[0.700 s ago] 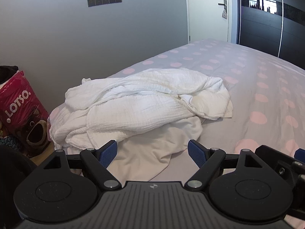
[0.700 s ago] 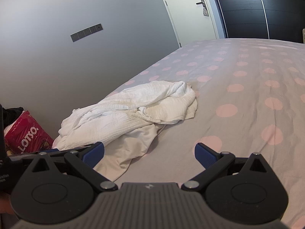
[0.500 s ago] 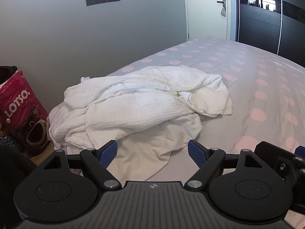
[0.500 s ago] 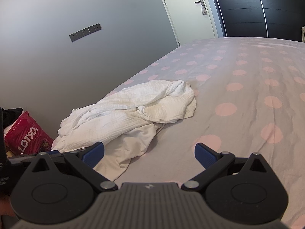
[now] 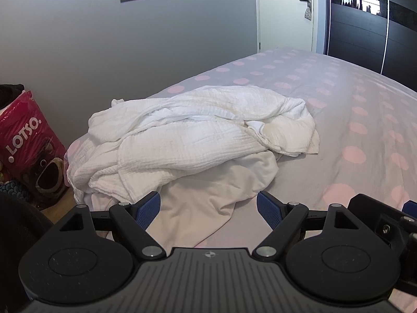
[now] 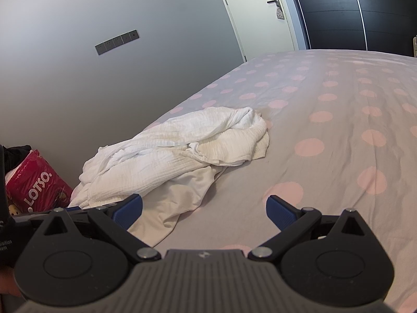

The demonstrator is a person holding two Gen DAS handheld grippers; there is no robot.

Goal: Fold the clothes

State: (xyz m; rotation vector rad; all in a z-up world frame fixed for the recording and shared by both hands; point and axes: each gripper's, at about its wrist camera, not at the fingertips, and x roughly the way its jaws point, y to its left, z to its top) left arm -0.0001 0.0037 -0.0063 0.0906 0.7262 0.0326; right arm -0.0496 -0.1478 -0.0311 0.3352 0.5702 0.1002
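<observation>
Both tools were up and empty: the left gripper stood spread wide with nothing between its blue pads, and the right gripper was just as wide, bare bedspread showing through the gap. The work lay ahead of them, a crumpled white garment heaped on the dotted bedspread, filling the middle of the left wrist view and sitting left of centre in the right one, close to the bed's edge by the grey wall. It looked to be soft, light stuff, a crinkled gauzy weave on top with a smoother cream flap spilling toward the bottom of the frame; my guess was it would sag and bunch the moment it was lifted, no stiffness at all, so a pinch on a hem or corner would serve better than a grab at the bulk. That cream flap, nearest the pads, seemed the easiest hold. The left wrist view gave the folds close up and caught a piece of the other tool at lower right; the right wrist view showed instead the long open stretch of bed to the right of the heap, room to spread it. A red Lotso bag stood on the floor at the left edge.
</observation>
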